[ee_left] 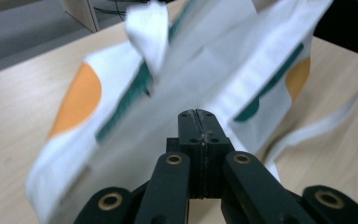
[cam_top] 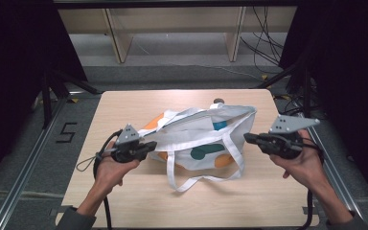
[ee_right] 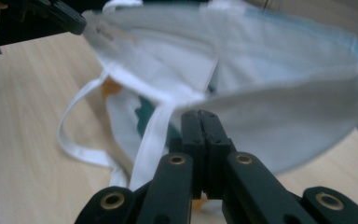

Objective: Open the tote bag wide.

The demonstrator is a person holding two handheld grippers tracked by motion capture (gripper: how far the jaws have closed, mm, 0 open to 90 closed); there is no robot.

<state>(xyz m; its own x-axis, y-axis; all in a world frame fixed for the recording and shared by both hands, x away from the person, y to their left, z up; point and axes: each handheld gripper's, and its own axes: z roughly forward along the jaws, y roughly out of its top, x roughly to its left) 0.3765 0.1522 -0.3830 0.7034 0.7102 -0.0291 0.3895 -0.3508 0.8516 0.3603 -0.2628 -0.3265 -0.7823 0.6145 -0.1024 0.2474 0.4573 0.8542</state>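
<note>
White cloth tote bag (cam_top: 206,139) with orange and teal patches lies mid-bench, its mouth stretched wide. Left hand-held gripper (cam_top: 149,146) pinches the bag's rim at one end with jaws pressed together; right hand-held gripper (cam_top: 247,137) pinches the opposite end likewise. Beneath the bag spreads the pale wooden bench (cam_top: 124,105).

- Pale wooden bench (cam_top: 124,191), rectangular with rounded corners, standing on grey floor (cam_top: 24,177).
- White tote bag (cam_top: 199,143) with orange and teal patches resting on the middle of the bench, one white strap (cam_top: 206,179) looped over the near wood.
</note>
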